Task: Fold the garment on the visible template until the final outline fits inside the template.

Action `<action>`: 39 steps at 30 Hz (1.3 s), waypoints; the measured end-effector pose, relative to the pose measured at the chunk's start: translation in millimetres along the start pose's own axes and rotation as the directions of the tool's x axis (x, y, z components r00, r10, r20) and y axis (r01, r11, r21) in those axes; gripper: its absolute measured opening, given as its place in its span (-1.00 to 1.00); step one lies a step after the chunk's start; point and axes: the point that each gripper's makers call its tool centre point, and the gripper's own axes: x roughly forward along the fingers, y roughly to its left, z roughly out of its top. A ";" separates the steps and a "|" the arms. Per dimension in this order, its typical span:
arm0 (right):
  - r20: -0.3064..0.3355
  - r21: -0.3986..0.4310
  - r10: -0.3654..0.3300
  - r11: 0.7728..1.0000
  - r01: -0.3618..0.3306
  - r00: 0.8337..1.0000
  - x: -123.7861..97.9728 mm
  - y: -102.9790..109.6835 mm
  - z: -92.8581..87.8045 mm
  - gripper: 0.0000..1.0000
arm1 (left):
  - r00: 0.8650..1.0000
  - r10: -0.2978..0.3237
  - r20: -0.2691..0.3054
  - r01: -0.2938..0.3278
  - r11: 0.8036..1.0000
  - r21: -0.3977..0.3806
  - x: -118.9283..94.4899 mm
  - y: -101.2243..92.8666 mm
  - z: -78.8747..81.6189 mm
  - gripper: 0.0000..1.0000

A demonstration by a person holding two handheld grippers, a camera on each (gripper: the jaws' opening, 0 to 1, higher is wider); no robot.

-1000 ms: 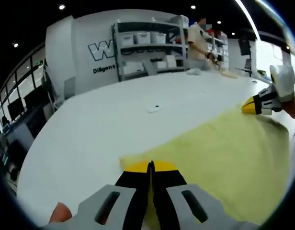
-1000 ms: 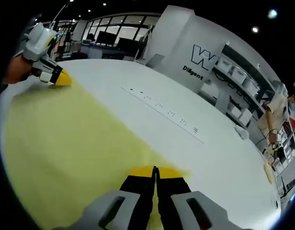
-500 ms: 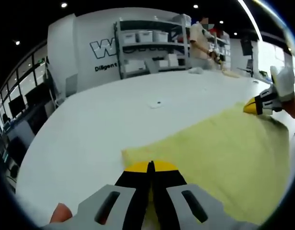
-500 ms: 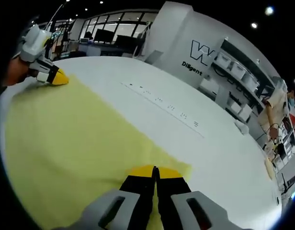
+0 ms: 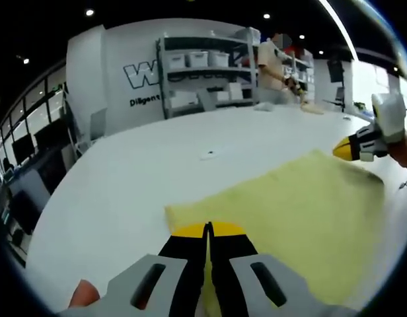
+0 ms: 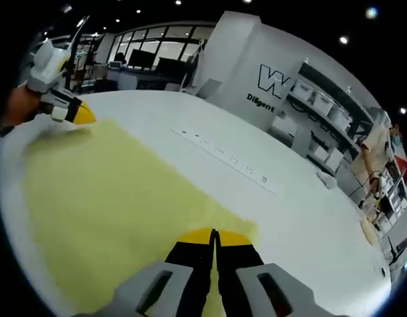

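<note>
A pale yellow garment point(image 5: 302, 211) is stretched flat over the white table point(image 5: 137, 172). My left gripper point(image 5: 207, 228) is shut on its near corner, yellow tips pressed together over the cloth. The right gripper point(image 5: 343, 149) shows at the right edge of the left gripper view, holding the far corner. In the right gripper view the same garment point(image 6: 117, 198) spreads leftward, my right gripper point(image 6: 214, 234) shut on its corner, and the left gripper point(image 6: 84, 115) holds the far-left corner. I cannot make out a template outline.
A row of small dark marks point(image 6: 223, 155) runs across the table beyond the cloth. A small white item point(image 5: 208, 154) lies mid-table. Shelves with white bins point(image 5: 197, 72) stand behind, and a person point(image 5: 273, 63) works at the far end.
Both grippers keep their hold on the corners. The cloth looks tauter and slightly raised, with its far edge drawn back a little from the table markings.
</note>
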 end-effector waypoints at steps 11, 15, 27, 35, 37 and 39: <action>0.012 0.000 -0.009 1.000 0.009 1.000 -33.5 8.7 -0.3 -0.91 | 1.000 -0.013 0.009 0.013 1.000 -0.023 -30.1 -16.5 2.2 -0.79; 0.023 -0.001 -0.012 1.000 0.012 1.000 -43.0 10.1 3.1 -0.86 | 1.000 -0.015 0.019 0.016 0.999 -0.045 -37.8 -19.2 7.0 -0.56; 0.068 -0.004 -0.015 1.000 0.015 0.998 -71.8 20.1 17.7 -0.55 | 0.998 -0.025 0.054 0.028 0.998 -0.050 -69.0 -33.3 17.9 -0.19; 0.086 0.000 -0.022 1.000 0.022 0.996 -89.8 25.7 20.7 -0.12 | 0.998 -0.035 0.061 0.038 0.998 -0.057 -88.4 -36.1 16.0 0.20; 0.090 0.002 -0.018 1.000 0.018 0.996 -94.5 28.6 19.4 -0.06 | 0.998 -0.033 0.057 0.036 0.997 -0.066 -92.8 -36.4 12.6 0.39; 0.089 0.008 -0.012 1.000 0.011 0.996 -98.1 31.0 18.1 -0.04 | 0.999 -0.028 0.047 0.031 0.997 -0.075 -97.5 -35.9 8.4 0.47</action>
